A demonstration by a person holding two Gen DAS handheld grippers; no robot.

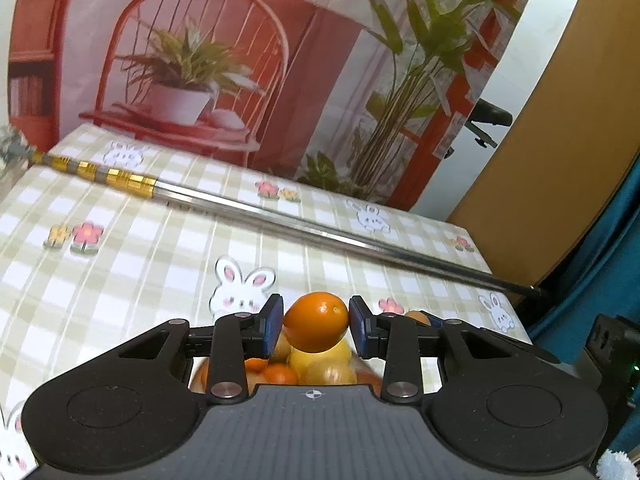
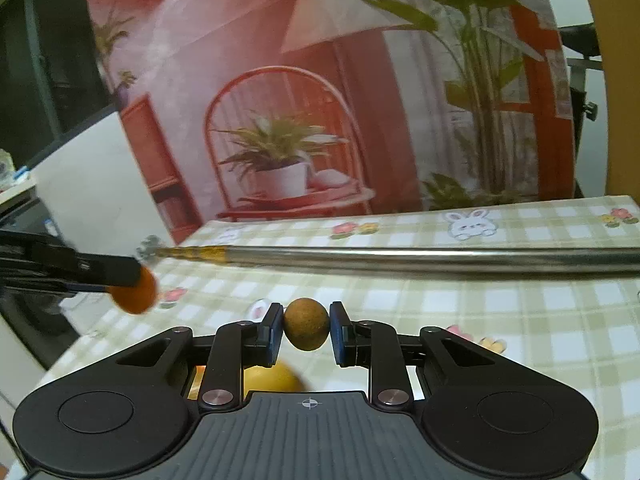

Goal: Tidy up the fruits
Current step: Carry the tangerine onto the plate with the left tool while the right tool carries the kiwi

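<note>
Left wrist view: looking forward along the left gripper (image 1: 316, 326), low and close above the checked tablecloth (image 1: 140, 248), facing the red-chair backdrop (image 1: 192, 60) beyond the metal rod (image 1: 320, 232). Right wrist view: likewise low behind the right gripper (image 2: 306, 330), nearer the rod (image 2: 400, 258), facing the same backdrop. Shared: rod, tablecloth, backdrop, and the left gripper, seen left of the rod's end

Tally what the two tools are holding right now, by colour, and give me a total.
Orange fruit, in the left tool: 1
Brownish round fruit, in the right tool: 1
Total held: 2
The pile of orange and yellow fruit under the left tool is too hidden to count.
</note>
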